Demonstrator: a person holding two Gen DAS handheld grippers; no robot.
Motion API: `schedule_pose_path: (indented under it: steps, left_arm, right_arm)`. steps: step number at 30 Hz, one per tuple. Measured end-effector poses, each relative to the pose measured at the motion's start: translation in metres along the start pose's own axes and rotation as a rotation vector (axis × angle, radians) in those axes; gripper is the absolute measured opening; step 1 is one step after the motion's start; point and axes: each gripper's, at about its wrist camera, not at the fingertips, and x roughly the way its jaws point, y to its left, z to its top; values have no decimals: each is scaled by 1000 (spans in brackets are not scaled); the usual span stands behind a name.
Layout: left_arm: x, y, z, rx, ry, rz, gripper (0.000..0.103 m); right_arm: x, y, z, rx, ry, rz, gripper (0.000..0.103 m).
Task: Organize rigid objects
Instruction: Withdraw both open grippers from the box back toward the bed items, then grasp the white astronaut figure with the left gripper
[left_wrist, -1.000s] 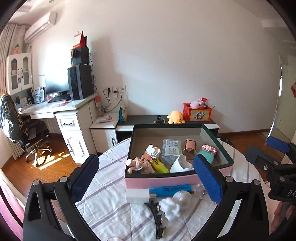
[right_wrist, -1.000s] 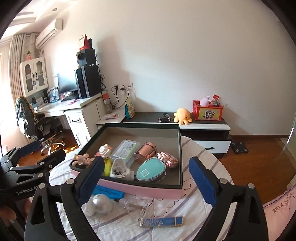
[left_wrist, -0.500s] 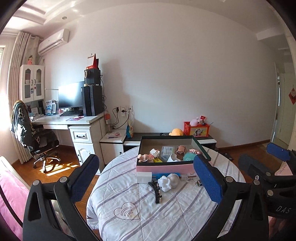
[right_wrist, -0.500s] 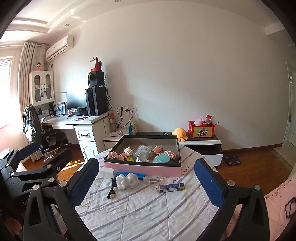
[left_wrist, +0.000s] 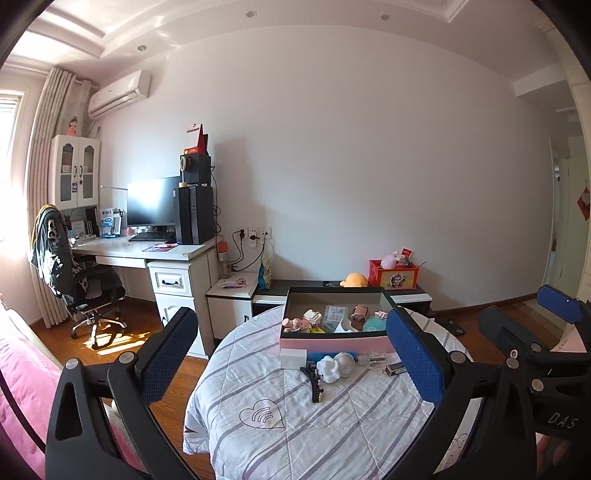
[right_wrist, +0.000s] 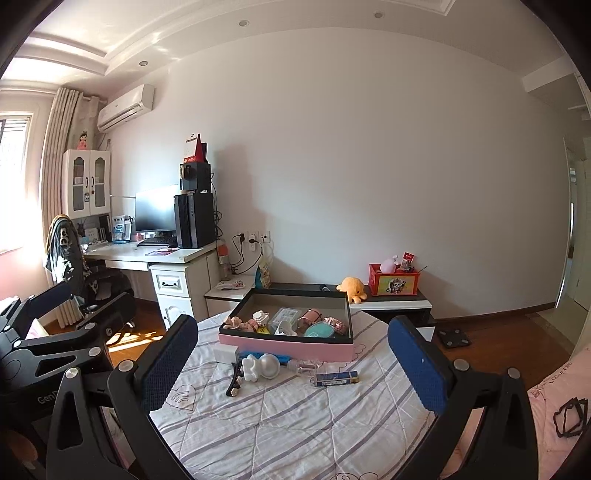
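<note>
Pulling back from pink box (left_wrist: 332, 345) versus a second ago; both left tongs (left_wrist: 291, 354) and right tongs (right_wrist: 291, 354) wide open, empty. Loose items, e.g. hair clip (left_wrist: 314, 384), blue stick (right_wrist: 336, 378), left on bench (right_wrist: 295, 424) beside box; sorting judged unfinished.

The worktop (right_wrist: 295, 417) is covered in quilted cloth, matt white with grey stripes and stitched seams. The box (right_wrist: 288, 345) looks like matt card, pink outside with a dark rim. In front of it a silvery ball (right_wrist: 271, 365) has a smooth, satin sheen, joined to a white figure (right_wrist: 252, 367) of dull plastic. The hair clip (left_wrist: 316, 380) is black and glossy. Each tool's fingers (left_wrist: 413, 354) carry blue pads with a fine rough grain on matt black plastic arms with metal screws. The floor (right_wrist: 509, 332) is polished wood.
</note>
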Motion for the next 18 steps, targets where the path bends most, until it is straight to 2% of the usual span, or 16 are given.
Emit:
schedule_pose_path:
  steps: [7,10,13,18]
  left_arm:
    - [-2,-1,-1,5,4,3,103]
    - [6,-2,-6,11,32,-3,103]
    - [28,-3,-18,10,98,-29,103]
    - [78,-6,-52,-2,263,-73,103]
  right_arm:
    - [0,0,-2,1,8,-1,103]
    - [7,-3,-6,4,28,-2,103]
    - [23,-6,-15,9,68,-7,103]
    - [65,-16,-44,19,185,-14,103]
